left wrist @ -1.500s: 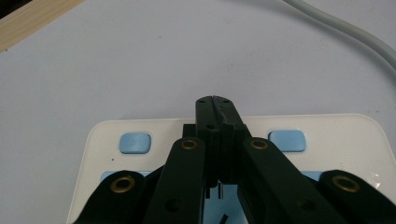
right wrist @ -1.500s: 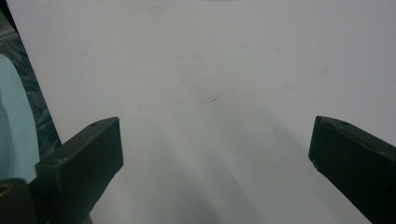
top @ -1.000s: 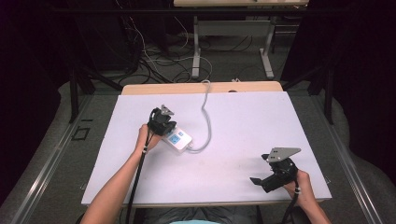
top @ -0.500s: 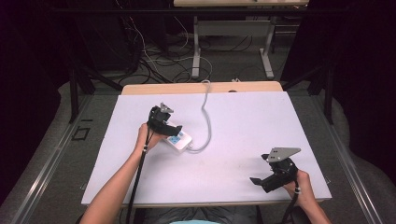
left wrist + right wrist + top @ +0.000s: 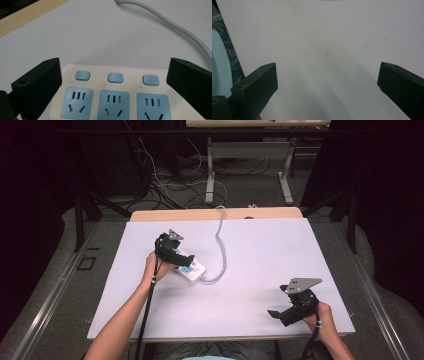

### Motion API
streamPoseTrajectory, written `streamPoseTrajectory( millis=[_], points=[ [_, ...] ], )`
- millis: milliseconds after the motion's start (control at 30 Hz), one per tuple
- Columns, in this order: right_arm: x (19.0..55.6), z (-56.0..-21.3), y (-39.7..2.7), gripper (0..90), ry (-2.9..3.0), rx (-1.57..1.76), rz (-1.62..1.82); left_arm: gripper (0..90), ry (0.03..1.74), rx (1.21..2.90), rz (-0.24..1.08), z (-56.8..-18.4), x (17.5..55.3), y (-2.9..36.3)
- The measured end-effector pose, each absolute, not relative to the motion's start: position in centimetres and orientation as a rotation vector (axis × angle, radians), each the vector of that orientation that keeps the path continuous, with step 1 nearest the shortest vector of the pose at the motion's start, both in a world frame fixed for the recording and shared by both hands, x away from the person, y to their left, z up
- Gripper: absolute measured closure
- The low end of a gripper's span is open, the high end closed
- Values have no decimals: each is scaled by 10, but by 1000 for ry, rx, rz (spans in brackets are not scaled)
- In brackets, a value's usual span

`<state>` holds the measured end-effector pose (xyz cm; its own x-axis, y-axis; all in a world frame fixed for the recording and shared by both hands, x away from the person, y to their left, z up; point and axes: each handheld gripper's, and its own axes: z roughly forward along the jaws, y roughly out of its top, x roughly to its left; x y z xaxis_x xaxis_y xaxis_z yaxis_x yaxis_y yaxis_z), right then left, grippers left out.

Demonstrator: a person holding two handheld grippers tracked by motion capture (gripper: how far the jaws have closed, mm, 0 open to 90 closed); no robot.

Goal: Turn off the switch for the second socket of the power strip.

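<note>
A white power strip (image 5: 192, 270) with three blue sockets and three blue buttons lies left of the table's middle. Its grey cable (image 5: 220, 245) runs off the far edge. My left gripper (image 5: 181, 260) is just over the strip's near-left end. In the left gripper view its jaws have just been opening and now stand wide, one on each side of the power strip (image 5: 115, 95), with neither pad pressing on it. My right gripper (image 5: 276, 314) rests near the front right corner, open, with only bare table between its jaws in the right gripper view (image 5: 327, 82).
The white table top (image 5: 260, 250) has a wooden strip (image 5: 215, 214) along its far edge. The grey cable (image 5: 175, 27) curves past the strip's right side. Beyond the table, loose cables and another table's legs (image 5: 210, 170) sit on the floor.
The left gripper's jaws have spread apart over the power strip. The strip, the cable and the right gripper have kept their places.
</note>
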<state>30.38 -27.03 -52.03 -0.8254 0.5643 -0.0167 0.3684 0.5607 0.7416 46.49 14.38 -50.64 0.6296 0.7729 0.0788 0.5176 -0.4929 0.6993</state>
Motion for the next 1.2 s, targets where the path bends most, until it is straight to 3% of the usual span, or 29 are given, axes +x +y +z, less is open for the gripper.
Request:
streamPoseTrajectory(
  millis=[1200],
  points=[
    [303, -520, -270, 24, 2544, 795, 1124, 0, 957, 2194, 586, -492, 413, 173]
  ],
)
